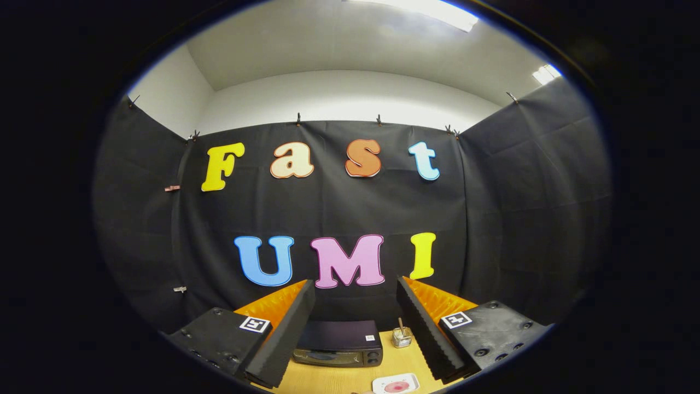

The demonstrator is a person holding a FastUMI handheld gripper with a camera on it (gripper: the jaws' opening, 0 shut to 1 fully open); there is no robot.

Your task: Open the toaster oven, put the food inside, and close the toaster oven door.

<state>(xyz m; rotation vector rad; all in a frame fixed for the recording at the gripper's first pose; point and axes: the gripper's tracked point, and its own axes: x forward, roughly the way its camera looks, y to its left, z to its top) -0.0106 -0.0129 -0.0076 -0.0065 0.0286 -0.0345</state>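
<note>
The gripper [355,328] is spread wide, gripping nothing, with the closed toaster oven [339,343] far between its fingers.

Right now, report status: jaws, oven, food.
Gripper open, holding nothing. Toaster oven ahead between the fingers, door shut. Food on the plate nearer, on the table. Small jar beside the oven, path clear.

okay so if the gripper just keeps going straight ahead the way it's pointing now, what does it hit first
Probably the toaster oven. It sits on the wooden table between the open fingers of the gripper and beyond them, door shut. The fingers seem aimed slightly above it, so the gripper might pass over its top toward the black cloth wall; depth is unclear.
</note>
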